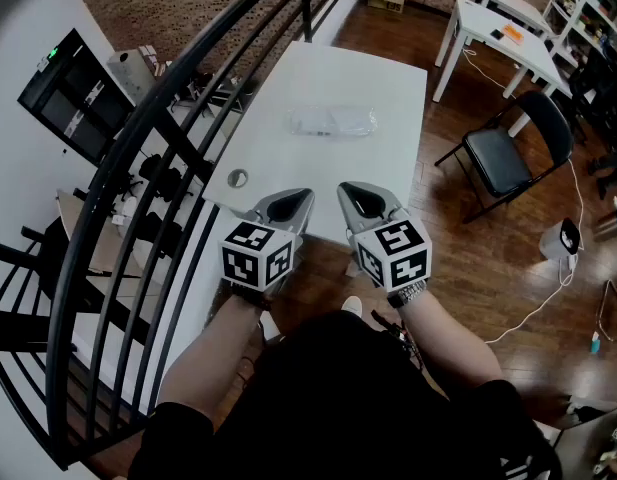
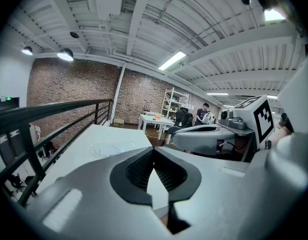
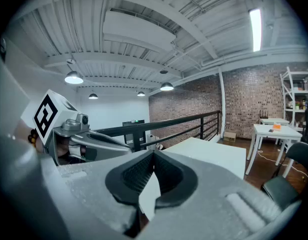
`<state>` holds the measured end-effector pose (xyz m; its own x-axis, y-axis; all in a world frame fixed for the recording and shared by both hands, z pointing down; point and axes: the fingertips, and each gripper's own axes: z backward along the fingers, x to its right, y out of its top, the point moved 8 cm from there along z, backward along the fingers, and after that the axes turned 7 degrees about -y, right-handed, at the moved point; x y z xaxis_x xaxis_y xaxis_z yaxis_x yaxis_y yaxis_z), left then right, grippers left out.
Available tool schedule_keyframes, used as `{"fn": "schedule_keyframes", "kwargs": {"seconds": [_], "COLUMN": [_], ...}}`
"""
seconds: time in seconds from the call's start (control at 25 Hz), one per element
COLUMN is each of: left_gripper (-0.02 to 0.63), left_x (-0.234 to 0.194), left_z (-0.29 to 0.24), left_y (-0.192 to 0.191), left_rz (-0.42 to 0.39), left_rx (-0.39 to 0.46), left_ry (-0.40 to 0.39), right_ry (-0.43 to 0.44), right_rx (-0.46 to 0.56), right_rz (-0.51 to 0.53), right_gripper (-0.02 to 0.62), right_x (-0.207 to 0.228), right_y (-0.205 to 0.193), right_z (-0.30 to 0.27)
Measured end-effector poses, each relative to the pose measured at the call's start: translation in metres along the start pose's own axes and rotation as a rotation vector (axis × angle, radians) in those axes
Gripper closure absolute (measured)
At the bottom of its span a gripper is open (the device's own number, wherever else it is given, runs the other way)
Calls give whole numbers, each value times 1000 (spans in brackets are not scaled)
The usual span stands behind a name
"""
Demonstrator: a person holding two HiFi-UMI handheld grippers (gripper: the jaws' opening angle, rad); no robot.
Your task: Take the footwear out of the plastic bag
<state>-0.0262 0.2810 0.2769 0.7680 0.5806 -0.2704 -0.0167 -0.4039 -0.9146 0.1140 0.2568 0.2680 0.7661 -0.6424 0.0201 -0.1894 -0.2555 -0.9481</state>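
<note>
A clear plastic bag (image 1: 334, 122) with pale footwear inside lies flat on the white table (image 1: 388, 83), toward its far half. In the left gripper view the bag (image 2: 111, 147) shows faintly on the tabletop ahead. My left gripper (image 1: 288, 205) and right gripper (image 1: 360, 198) hover side by side over the table's near edge, well short of the bag. Both are shut with nothing between their jaws. The left gripper (image 2: 154, 156) and right gripper (image 3: 154, 159) show tips pressed together.
A black metal railing (image 1: 178, 98) runs along the table's left side. A black chair (image 1: 508, 148) stands on the wooden floor to the right, with a second white table (image 1: 508, 28) beyond it. A small round hole (image 1: 237, 178) sits near the table's front left corner.
</note>
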Motion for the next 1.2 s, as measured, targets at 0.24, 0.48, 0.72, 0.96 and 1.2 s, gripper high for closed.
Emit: {"fn": "schedule_keyframes", "kwargs": {"seconds": [0.24, 0.48, 0.72, 0.96, 1.2], "left_gripper": [591, 591, 591, 591, 591], "left_x": [1, -2, -19, -50, -103], "left_z": [-57, -88, -105, -128, -148], "left_y": [16, 19, 25, 25, 38], "left_rz": [17, 19, 20, 22, 23], "left_rx": [-15, -45, -64, -89, -104], "left_ry": [46, 76, 79, 43, 6], "right_ry": [40, 71, 70, 24, -15], "right_rx": [-8, -21, -36, -67, -120], "right_rz": [1, -18, -32, -41, -48], "right_gripper": [606, 606, 606, 606, 606], "right_x": [61, 92, 105, 120, 129], "right_y": [6, 1, -1, -4, 5], "right_z": [-11, -23, -39, -67, -118]}}
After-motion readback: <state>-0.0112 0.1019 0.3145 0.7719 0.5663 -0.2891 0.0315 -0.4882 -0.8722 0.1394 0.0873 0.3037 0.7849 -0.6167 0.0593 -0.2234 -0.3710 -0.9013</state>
